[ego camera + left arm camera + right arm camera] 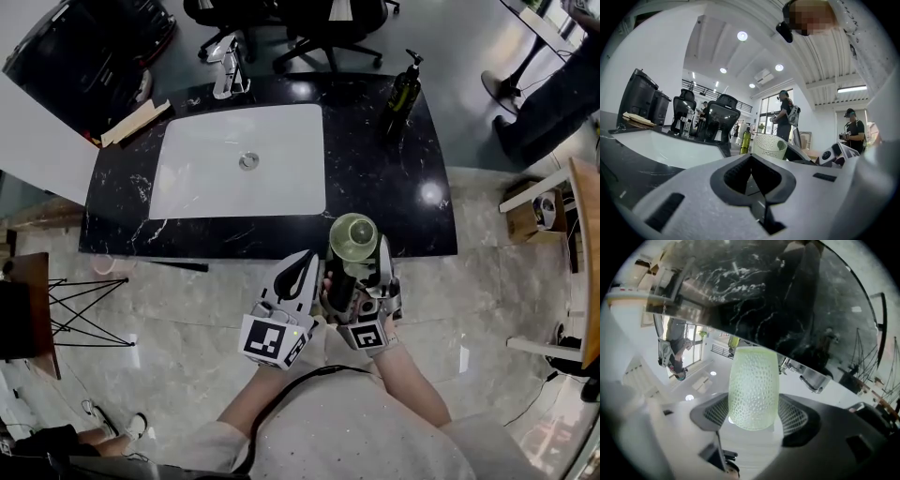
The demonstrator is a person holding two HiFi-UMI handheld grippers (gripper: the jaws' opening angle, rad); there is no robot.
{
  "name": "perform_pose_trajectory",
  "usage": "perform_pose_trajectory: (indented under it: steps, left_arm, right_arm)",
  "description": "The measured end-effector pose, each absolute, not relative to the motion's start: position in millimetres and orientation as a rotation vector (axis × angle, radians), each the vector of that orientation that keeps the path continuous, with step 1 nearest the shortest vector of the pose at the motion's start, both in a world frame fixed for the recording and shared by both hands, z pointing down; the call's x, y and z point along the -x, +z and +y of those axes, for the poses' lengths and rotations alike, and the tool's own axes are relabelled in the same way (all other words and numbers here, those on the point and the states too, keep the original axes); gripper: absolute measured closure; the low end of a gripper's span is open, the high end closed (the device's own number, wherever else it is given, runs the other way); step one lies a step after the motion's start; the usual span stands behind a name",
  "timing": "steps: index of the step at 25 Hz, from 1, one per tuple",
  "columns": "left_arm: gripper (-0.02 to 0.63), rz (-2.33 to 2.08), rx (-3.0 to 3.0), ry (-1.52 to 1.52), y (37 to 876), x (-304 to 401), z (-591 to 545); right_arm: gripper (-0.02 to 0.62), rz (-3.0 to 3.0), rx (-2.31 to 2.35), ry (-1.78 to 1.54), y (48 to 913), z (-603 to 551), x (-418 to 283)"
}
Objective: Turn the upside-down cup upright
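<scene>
A pale green cup (353, 237) with a dimpled wall is held in the air just in front of the black marble counter (375, 178). One of its round ends faces up at the head camera. My right gripper (354, 261) is shut on the cup (753, 387), its jaws pressing the sides. The right gripper view is turned over, with the counter at the top. My left gripper (302, 274) hangs close beside it on the left, shut with nothing in it (752, 180). The left gripper view shows the cup (769, 146) just past the jaws.
A white sink basin (239, 159) with a chrome tap (225, 67) fills the counter's left half. A dark green bottle (401, 94) stands at the back right. A wooden block (136, 122) lies at the back left. Office chairs (328, 28) stand behind. People (786, 115) stand farther off.
</scene>
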State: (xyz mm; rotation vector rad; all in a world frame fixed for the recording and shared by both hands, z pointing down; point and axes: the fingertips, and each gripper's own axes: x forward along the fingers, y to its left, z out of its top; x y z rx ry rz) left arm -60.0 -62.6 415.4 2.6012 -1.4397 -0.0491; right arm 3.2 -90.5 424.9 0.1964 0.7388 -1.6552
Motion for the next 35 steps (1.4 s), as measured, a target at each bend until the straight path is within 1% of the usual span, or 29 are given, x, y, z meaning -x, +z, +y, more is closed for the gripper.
perform_pose_trajectory:
  steps: [13,26,35]
  left_arm:
    - [0.6,-1.42,-2.639,0.004,412,49,-65]
    - [0.6,-1.456,-2.625,0.043,410,56,-67]
    - [0.6,-1.467,-2.629,0.073,411,58,-72]
  right_arm:
    - [0.272,0.612,-0.322,-1.556,424,-95,-18]
    - [0.272,0.575,-0.384,-1.438,425,-98,-35]
    - [0.272,0.528,-0.375,-1.405,440,-101,-40]
